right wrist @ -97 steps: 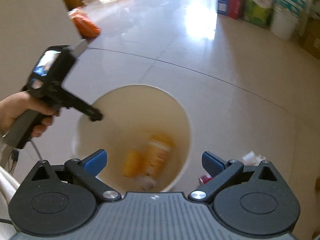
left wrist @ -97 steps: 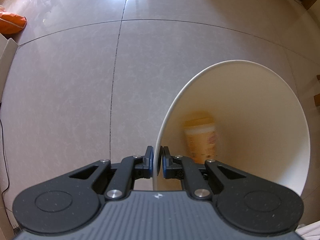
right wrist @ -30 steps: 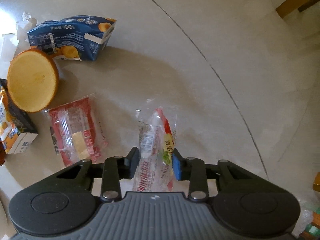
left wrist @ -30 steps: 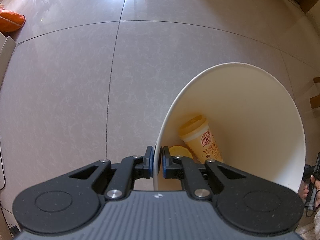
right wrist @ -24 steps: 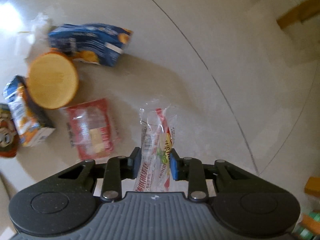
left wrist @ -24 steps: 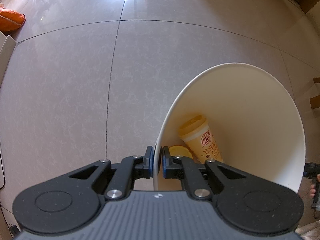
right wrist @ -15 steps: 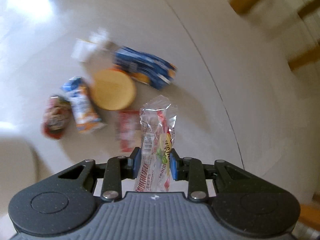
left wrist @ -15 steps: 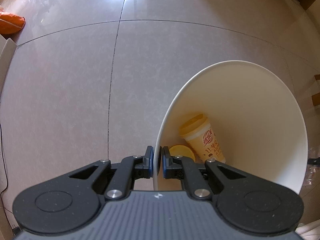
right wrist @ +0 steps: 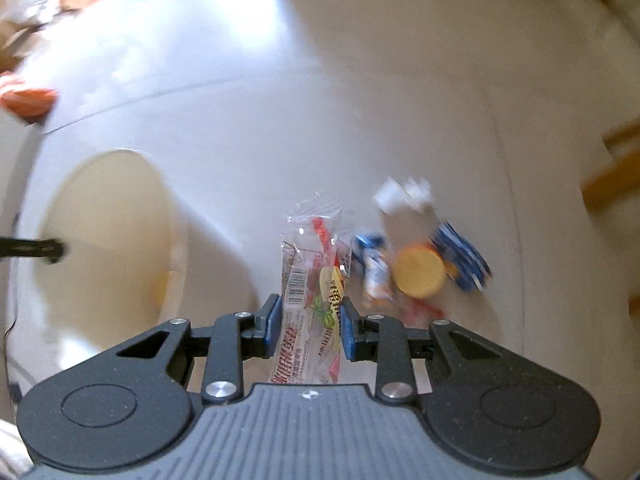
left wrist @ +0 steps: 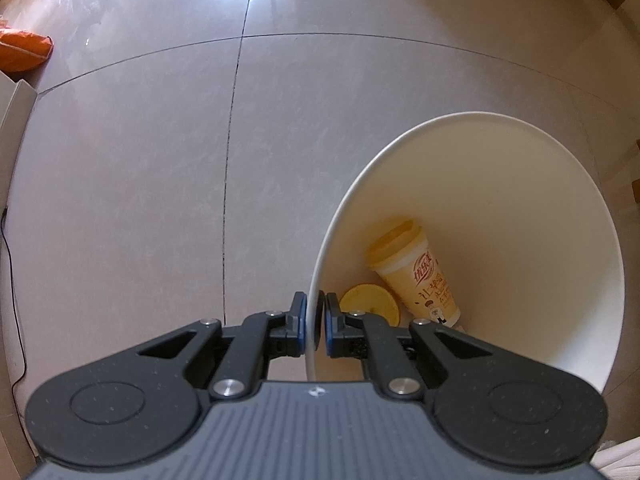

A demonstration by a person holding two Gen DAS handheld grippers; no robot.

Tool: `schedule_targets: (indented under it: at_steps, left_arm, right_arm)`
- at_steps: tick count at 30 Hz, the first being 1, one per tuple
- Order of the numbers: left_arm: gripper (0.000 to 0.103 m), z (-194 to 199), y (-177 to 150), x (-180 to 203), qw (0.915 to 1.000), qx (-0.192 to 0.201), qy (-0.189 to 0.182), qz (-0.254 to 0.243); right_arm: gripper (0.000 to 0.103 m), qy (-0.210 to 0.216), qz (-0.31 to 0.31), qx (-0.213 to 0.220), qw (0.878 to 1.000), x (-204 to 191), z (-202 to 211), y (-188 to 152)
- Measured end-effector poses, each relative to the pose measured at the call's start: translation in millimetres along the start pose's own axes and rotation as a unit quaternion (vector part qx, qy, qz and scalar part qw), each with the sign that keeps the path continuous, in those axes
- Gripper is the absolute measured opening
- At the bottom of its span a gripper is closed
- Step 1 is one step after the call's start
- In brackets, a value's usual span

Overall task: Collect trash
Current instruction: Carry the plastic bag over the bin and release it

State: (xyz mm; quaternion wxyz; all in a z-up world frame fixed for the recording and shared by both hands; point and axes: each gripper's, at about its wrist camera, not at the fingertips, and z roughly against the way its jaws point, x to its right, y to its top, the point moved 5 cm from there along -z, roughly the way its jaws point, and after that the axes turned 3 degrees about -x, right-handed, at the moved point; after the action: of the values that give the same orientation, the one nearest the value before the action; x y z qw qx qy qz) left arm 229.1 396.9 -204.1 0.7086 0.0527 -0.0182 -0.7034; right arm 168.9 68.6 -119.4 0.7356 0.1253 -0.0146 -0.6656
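We have lifted the snack wrapper (right wrist: pixel 316 280) off the floor, right gripper (right wrist: pixel 306 326) clamped on it, swinging toward the bin (left wrist: pixel 500 184), whose rim our left gripper (left wrist: pixel 315 322) pinches.

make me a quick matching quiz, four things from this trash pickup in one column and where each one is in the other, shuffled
Things:
1. clear snack wrapper
2. yellow drink cup
3. white bin
4. blue carton

Places:
A. lying on the floor beside a round yellow lid
B. inside the bin, tipped on its side
C. rim pinched by the left gripper
D. clamped in the right gripper

Pairs: 1-D, 2-B, 3-C, 4-A
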Motion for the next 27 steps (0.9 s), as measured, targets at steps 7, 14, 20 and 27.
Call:
schedule_targets:
  at_steps: [7, 14, 20, 27]
  left_arm:
    - [0.007, -2.4, 2.9, -0.3, 1.0, -0.005, 0.002, 0.0]
    - [0.007, -1.7, 3.3, 0.0, 1.0, -0.006, 0.003, 0.001]
    - [0.007, -1.6, 3.0, -1.1, 1.0, -0.006, 0.001, 0.004]
    - [0.007, -0.9, 4.1, -0.2, 0.9999, -0.009, 0.006, -0.001]
  right_arm:
    - [0.034, 0.047, 0.079, 0.031, 0.995, -68.0, 30.1, 18.9]
    - [0.045, 0.092, 0.123, 0.034, 0.988, -125.4, 19.1, 26.1]
    - [0.082, 0.107, 0.129, 0.043, 0.985, -139.4, 13.1, 23.9]
    - [0.084, 0.072, 0.096, 0.079, 0.99, -86.9, 5.3, 16.3]
